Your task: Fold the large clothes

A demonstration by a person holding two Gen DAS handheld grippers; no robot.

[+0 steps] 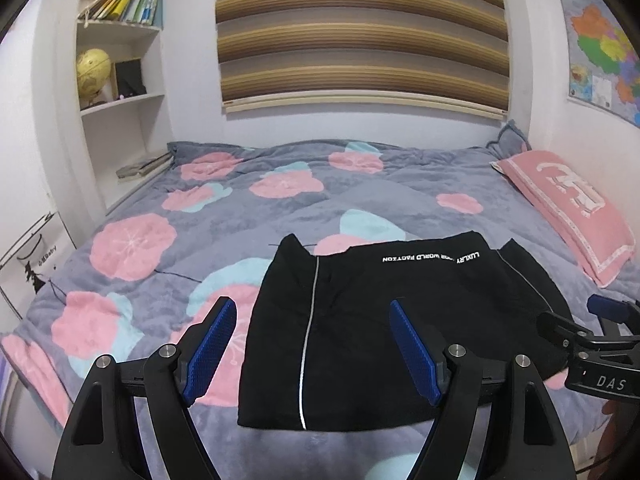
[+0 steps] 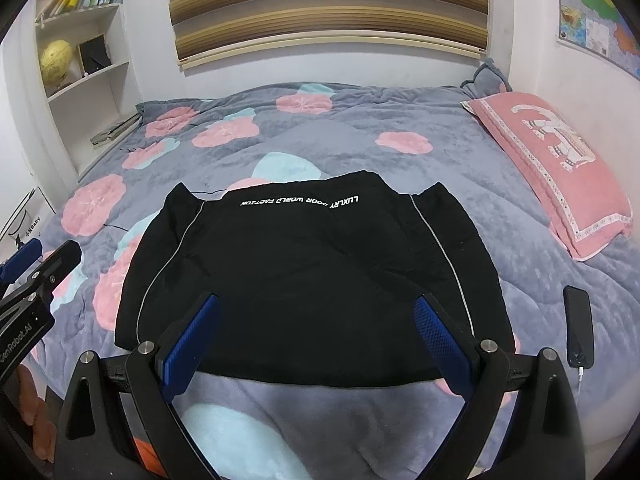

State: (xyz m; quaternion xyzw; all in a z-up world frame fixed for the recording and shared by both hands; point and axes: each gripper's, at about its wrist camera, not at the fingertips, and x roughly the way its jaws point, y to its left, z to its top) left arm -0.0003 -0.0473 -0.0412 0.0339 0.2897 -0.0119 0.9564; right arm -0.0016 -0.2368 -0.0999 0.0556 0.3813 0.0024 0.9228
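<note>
Left claw [image 1: 312, 344] w/ blue ribbed pads spread wide apart, holding nothing, hovering over near-left part of folded black garment w/ thin grey piping & white lettering [image 1: 400, 312]. Right claw [image 2: 320, 344] likewise gaping, empty, above garment's near edge. Garment lies flat in a rough rectangle on grey fleece bedspread w/ pink & light-blue flowers [image 2: 340, 128], near front edge of bed, lettering at far side. Pink embroidered pillow [image 2: 556, 164] at right, well apart from garment. Black phone w/ white cable [image 2: 579, 326] just beside garment's right edge. White wall shelf w/ books & yellow globe [image 1: 120, 60] far left.
</note>
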